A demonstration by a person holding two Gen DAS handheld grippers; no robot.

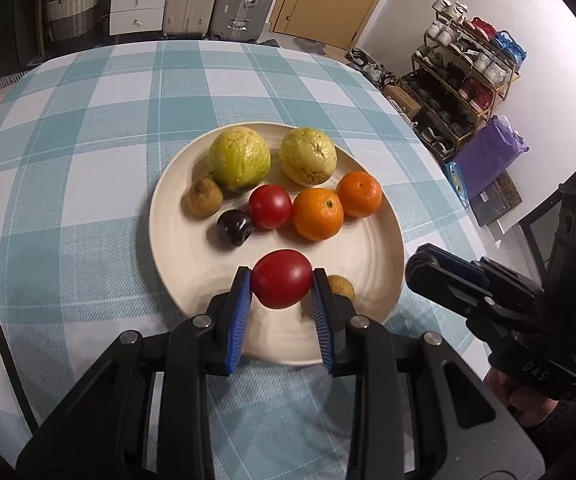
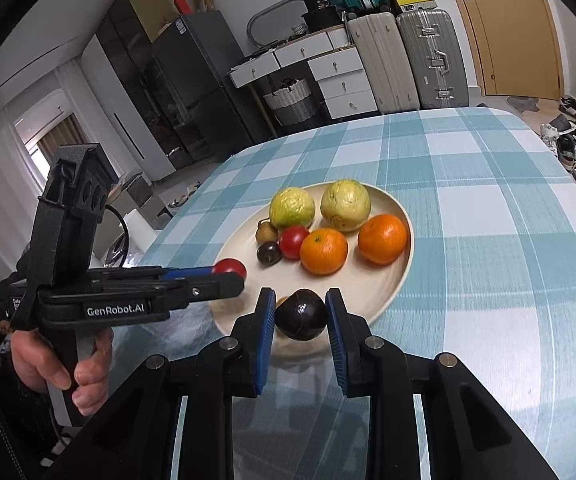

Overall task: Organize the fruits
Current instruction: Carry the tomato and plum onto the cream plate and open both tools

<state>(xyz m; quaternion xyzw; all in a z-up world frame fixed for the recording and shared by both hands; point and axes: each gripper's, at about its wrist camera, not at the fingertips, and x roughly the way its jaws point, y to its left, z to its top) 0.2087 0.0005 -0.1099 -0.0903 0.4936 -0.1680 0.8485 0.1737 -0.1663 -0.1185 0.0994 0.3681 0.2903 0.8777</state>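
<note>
A cream plate (image 1: 368, 248) (image 2: 384, 296) on the checked tablecloth holds two green guavas (image 1: 239, 159) (image 2: 292, 208), two oranges (image 1: 317, 214) (image 2: 324, 251), a red tomato (image 1: 269, 206) (image 2: 294, 241), a dark plum (image 1: 234, 227) (image 2: 268, 252) and a small brown fruit (image 1: 203, 197) (image 2: 266, 232). My left gripper (image 1: 281, 286) (image 2: 227, 274) is shut on a second red tomato (image 1: 281, 278) (image 2: 229, 267) over the plate's near part. My right gripper (image 2: 300, 316) (image 1: 420, 266) is shut on a dark plum (image 2: 300, 314) at the plate's near rim. Another small brown fruit (image 1: 342, 287) lies behind the left fingers.
The table (image 1: 87, 160) is covered with a blue-and-white checked cloth. A shoe rack (image 1: 464, 80) and purple bag (image 1: 488, 152) stand off its right side. Drawers, a basket (image 2: 292, 102) and suitcases (image 2: 432, 56) stand beyond the far edge.
</note>
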